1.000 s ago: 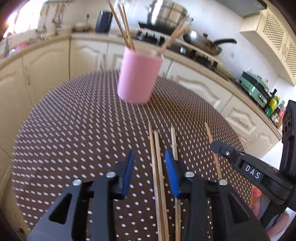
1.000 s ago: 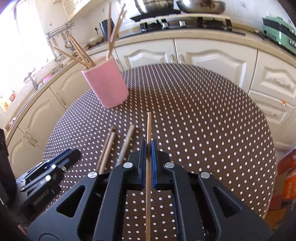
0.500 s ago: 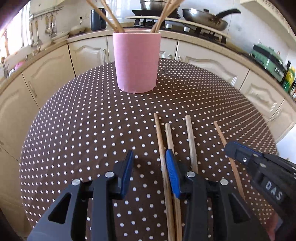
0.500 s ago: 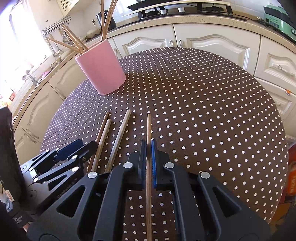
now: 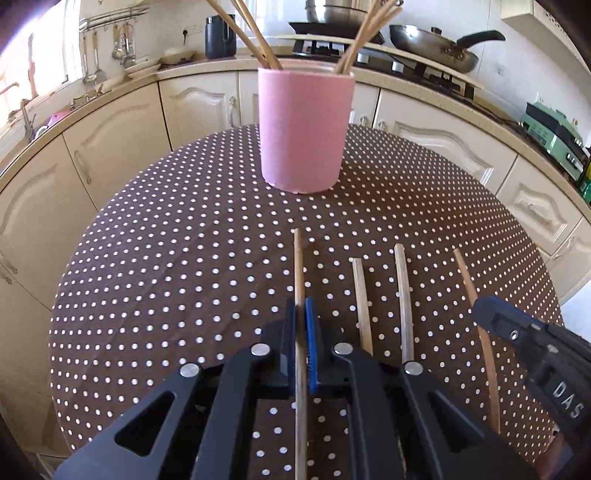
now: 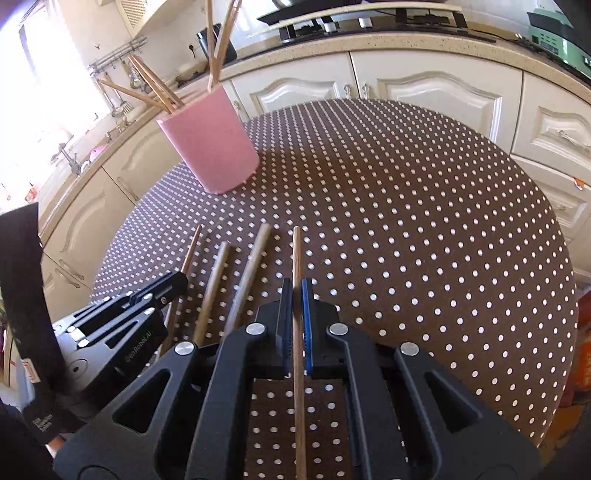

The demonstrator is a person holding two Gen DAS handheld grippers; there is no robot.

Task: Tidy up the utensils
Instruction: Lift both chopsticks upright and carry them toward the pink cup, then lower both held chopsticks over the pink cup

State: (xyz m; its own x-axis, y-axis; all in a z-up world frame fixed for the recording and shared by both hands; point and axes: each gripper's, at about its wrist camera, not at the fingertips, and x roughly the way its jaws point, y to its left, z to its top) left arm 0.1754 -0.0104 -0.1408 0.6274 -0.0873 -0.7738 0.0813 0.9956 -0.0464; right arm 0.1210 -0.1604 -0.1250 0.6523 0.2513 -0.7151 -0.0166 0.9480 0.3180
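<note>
Wooden chopsticks lay in a row on the brown, white-dotted tabletop [image 5: 184, 258]. The left claw [image 5: 301, 317] was clenched on the leftmost chopstick [image 5: 298, 266], which stuck out past its blue pads toward the pink cup [image 5: 303, 129]. The right claw [image 6: 295, 291] was clenched on the rightmost chopstick [image 6: 296, 254], which also pointed forward between its blue pads. Between those two sticks, two more chopsticks [image 5: 360, 295] lay loose on the tabletop, side by side but apart.

The pink cup stood upright near the far edge of the tabletop, well apart from the row. More chopsticks [image 5: 365, 33] leaned out of it, some to the left and some to the right.

Behind the tabletop were cream cupboards [image 5: 199, 107] under a long counter. A frying pan [image 5: 436, 44] and a steel pot [image 5: 332, 9] sat on the stove. A green machine [image 5: 554, 129] stood on the counter to the right.
</note>
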